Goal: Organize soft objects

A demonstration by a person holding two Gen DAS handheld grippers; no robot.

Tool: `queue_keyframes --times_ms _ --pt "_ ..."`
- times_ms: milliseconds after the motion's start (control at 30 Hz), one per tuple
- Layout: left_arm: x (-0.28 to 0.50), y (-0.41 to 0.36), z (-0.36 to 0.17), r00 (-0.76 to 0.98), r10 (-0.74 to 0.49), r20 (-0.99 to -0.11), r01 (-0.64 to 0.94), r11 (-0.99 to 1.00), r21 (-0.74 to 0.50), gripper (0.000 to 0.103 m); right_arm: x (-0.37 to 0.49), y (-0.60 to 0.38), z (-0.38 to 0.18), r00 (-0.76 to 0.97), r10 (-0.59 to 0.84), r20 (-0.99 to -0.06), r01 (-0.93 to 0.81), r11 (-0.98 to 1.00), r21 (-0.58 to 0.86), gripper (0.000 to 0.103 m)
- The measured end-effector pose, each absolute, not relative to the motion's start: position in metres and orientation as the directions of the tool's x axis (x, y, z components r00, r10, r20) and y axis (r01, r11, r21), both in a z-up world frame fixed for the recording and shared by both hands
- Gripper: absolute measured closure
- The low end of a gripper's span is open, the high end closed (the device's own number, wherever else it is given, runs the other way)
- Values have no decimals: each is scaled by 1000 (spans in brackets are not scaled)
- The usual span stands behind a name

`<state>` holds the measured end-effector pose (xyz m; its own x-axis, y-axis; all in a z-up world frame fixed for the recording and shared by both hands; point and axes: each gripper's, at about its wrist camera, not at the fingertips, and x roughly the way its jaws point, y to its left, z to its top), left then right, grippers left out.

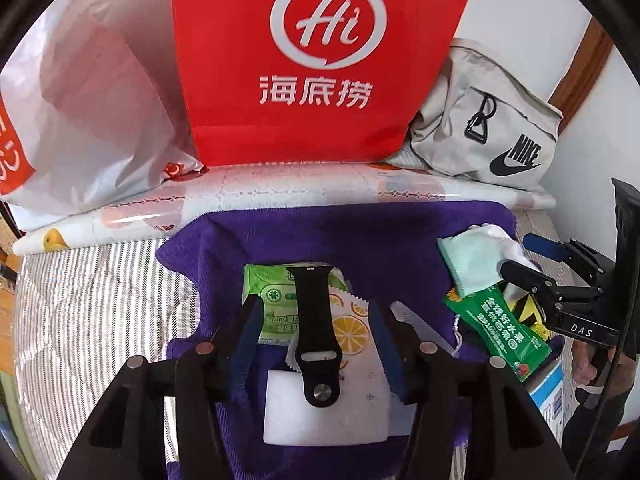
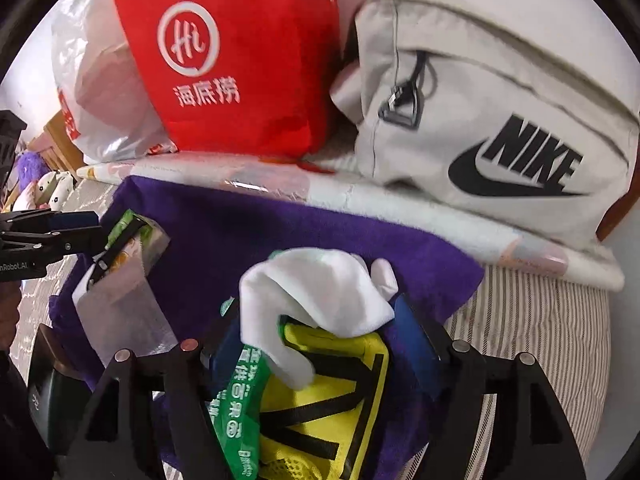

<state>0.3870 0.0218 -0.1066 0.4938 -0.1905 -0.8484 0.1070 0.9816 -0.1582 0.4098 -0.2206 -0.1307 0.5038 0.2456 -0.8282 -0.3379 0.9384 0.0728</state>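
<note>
On a purple towel [image 1: 360, 236] lie a black watch strap [image 1: 316, 332], a white sponge block [image 1: 324, 412], a green wet-wipes pack [image 1: 272, 300] and a lemon-print sachet [image 1: 356, 324]. My left gripper [image 1: 316, 328] is open, its fingers either side of the strap. In the right wrist view, my right gripper [image 2: 320, 340] is open around a yellow pouch with black straps [image 2: 332, 392], with a white glove [image 2: 320, 292] draped over it and a green snack wrapper [image 2: 240, 396] beside it. A mint cloth [image 1: 468, 260] lies by the glove.
A red Haidilao bag [image 1: 324, 60], a white plastic bag [image 1: 88, 112] and a grey Nike bag [image 2: 500, 120] stand behind on a folded printed blanket [image 1: 300, 192]. Striped bedding [image 1: 88, 300] surrounds the towel. A blue-and-white box [image 1: 552, 392] lies at the right.
</note>
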Motion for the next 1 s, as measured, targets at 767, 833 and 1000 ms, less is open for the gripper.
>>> queue_keyframes --times_ms 767,833,1000 --pt "230 11 -29 581 -190 -791 118 982 -150 30 256 -222 -41 654 227 -721 -242 967 84 9" --pt "209 8 -20 607 -181 -774 119 983 -136 24 240 -225 -36 656 242 -715 -238 965 108 3" --pt "161 -3 -6 644 -173 -745 118 985 -128 18 190 -232 -23 685 230 -691 -212 971 113 1"
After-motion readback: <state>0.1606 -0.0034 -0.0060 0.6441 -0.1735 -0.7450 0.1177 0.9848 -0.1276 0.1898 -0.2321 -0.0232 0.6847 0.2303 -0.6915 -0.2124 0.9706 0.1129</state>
